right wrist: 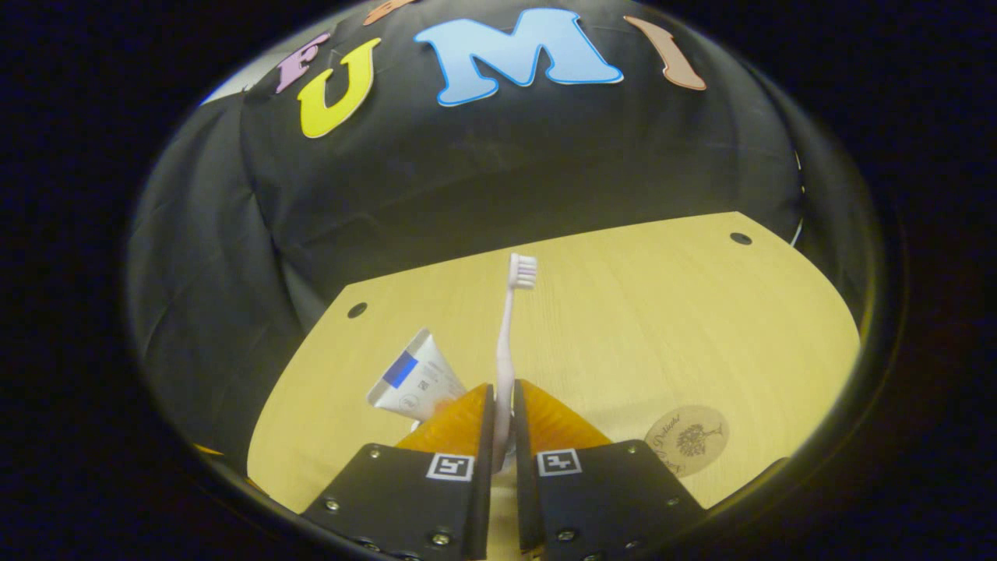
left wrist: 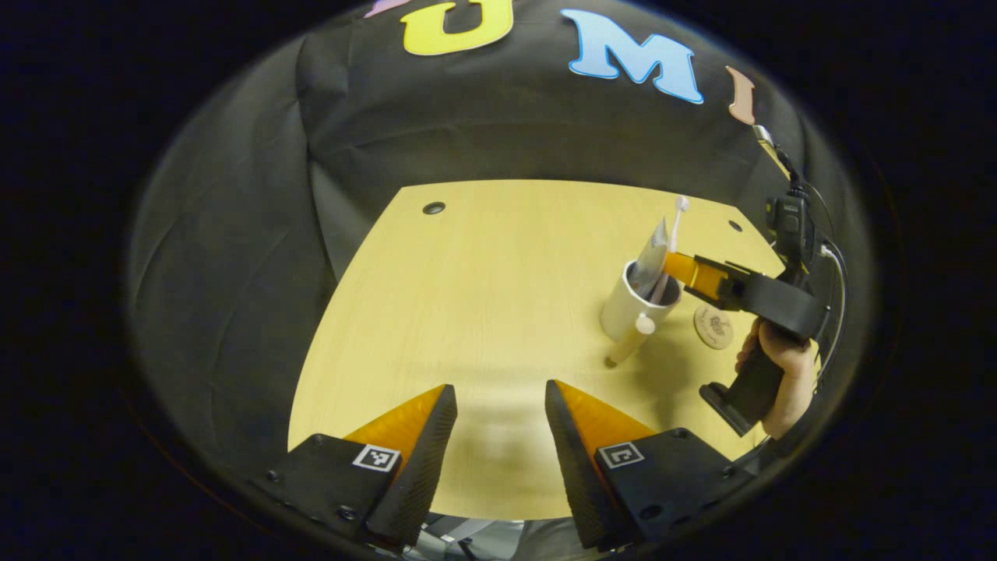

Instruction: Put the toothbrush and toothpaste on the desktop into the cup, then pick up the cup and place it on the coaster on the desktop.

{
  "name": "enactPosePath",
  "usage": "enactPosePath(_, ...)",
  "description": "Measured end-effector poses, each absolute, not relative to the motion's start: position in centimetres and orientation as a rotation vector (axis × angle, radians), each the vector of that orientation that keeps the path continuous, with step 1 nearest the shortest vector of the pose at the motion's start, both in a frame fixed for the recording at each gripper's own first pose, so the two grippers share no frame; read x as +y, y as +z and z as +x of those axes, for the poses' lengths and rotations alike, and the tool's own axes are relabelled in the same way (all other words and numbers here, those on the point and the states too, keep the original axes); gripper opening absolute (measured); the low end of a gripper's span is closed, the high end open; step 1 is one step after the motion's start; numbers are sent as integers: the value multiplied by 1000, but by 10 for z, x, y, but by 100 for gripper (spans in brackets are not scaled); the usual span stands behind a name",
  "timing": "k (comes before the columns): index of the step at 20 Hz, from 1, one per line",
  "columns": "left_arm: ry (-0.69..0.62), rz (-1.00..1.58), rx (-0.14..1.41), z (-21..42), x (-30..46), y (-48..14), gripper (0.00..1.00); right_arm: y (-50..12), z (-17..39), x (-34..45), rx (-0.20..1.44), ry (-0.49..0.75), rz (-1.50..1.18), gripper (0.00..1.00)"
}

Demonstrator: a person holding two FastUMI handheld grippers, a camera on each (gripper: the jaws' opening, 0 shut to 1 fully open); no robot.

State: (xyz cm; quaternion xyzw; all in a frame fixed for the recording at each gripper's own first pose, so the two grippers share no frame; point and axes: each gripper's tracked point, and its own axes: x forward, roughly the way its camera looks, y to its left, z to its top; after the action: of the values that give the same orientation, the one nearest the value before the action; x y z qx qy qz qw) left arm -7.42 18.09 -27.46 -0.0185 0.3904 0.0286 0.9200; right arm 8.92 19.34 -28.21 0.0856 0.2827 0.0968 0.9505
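Wooden desktop [left wrist: 483,312] carries the cup [left wrist: 635,305], toothpaste [left wrist: 651,257] inside, coaster [left wrist: 713,326] just beside it; right gripper [right wrist: 502,436] clamps the light, stiff toothbrush [right wrist: 510,343] mid-handle (slippery), left gripper [left wrist: 498,436] hanging spread, holding nothing.

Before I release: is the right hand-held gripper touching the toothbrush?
Touching. In the right gripper view, the right hand-held gripper has both fingers closed against the toothbrush handle, with no gap on either side.

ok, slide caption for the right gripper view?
Right gripper shut on the toothbrush, toothpaste beside it, coaster waiting on the desktop.
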Motion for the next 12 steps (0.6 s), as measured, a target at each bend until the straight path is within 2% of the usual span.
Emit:
enactPosePath(1, 50, -38, 802, -71, 176, -274, 78, -281, 85, 194, 574, 216, 176, 17)
enactPosePath(2, 41, -38, 803, -67, 171, -276, 78, -286, 79, 194, 593, 219, 168, 34)
enactPosePath(3, 31, -36, 803, -63, 168, -278, 78, -290, 77, 192, 606, 221, 161, 38)
enactPosePath(12, -80, -28, 803, -37, 118, -276, 78, -279, 54, 155, 620, 200, 171, 43)
